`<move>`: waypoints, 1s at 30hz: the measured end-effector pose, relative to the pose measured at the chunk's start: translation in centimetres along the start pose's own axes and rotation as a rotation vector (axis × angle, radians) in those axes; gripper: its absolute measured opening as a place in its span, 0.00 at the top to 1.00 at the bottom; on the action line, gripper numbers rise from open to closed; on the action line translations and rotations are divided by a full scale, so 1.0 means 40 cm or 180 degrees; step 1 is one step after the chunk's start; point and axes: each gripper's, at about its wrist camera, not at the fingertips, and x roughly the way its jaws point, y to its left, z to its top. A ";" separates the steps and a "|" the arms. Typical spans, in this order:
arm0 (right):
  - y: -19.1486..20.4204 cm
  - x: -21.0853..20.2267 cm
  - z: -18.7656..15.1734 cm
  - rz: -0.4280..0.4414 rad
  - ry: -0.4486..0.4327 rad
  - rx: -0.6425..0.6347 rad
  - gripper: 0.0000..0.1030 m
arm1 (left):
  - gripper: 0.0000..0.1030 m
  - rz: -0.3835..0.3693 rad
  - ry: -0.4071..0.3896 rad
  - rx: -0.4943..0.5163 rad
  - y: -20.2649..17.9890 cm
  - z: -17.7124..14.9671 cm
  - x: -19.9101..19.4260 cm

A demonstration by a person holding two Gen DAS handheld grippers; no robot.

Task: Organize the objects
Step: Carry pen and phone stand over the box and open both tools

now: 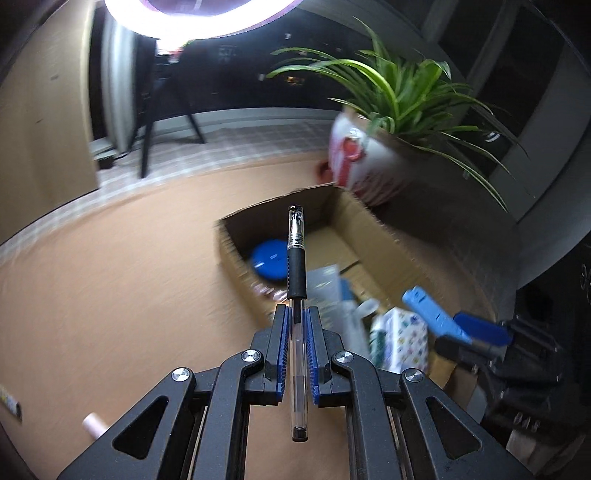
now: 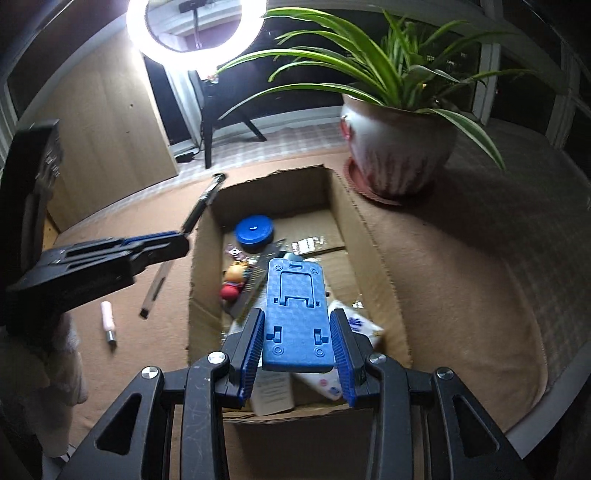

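Here the left gripper (image 1: pixel 296 314) is clamped almost fully closed on a clear-barrelled pen with a black rubber grip and a transparent cap (image 1: pixel 296 266), its blue ribbed pads (image 1: pixel 283 347) pressing the barrel from both sides. The pen runs lengthwise between the fingers, cap end sticking out well past the tips and the other end reaching back toward the camera. Beyond and below those tips sits an open brown cardboard box (image 1: pixel 236 254) on a tan cloth-covered table (image 1: pixel 110 280).

The right gripper (image 2: pixel 295 332) is closed partway on a flat blue plastic folding stand with a cut-out panel (image 2: pixel 293 306), the pads gripping its two long edges near its back end while its far end juts forward over the box interior. Under and ahead of this gripper the box holds a round blue lid (image 2: pixel 254 229), a small doll figure in red and yellow (image 2: pixel 234 282), a white packet printed with small coloured shapes (image 2: pixel 354 325) and some papers.

To the left of the right gripper, outside the box wall, a small pink tube with a metal end (image 2: pixel 108 319) lies on the cloth. Past the box's far right corner stands a white and red ceramic pot with a long-leaved green plant (image 2: pixel 399 158). A lit ring lamp (image 2: pixel 195 33) glows above the far edge.
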 end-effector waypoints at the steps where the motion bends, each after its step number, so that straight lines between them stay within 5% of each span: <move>1: -0.008 -0.001 0.000 -0.0005 -0.0005 0.0004 0.68 | 0.91 -0.0014 0.0010 0.0023 -0.015 0.012 0.017; 13: -0.045 0.013 0.009 0.0063 -0.0008 -0.0007 0.67 | 0.91 -0.0035 0.0074 0.0197 -0.132 0.096 0.153; 15: -0.049 0.012 0.009 0.0063 0.0008 -0.0009 0.59 | 0.76 0.0002 0.0049 0.0201 -0.135 0.102 0.156; 17: -0.052 0.005 0.006 0.0076 -0.0025 -0.0015 0.53 | 0.48 0.0019 0.0038 0.0155 -0.131 0.106 0.155; 30: -0.008 -0.019 -0.002 0.0086 -0.0036 -0.0134 0.53 | 0.48 0.0151 0.0051 0.0036 -0.076 0.067 0.105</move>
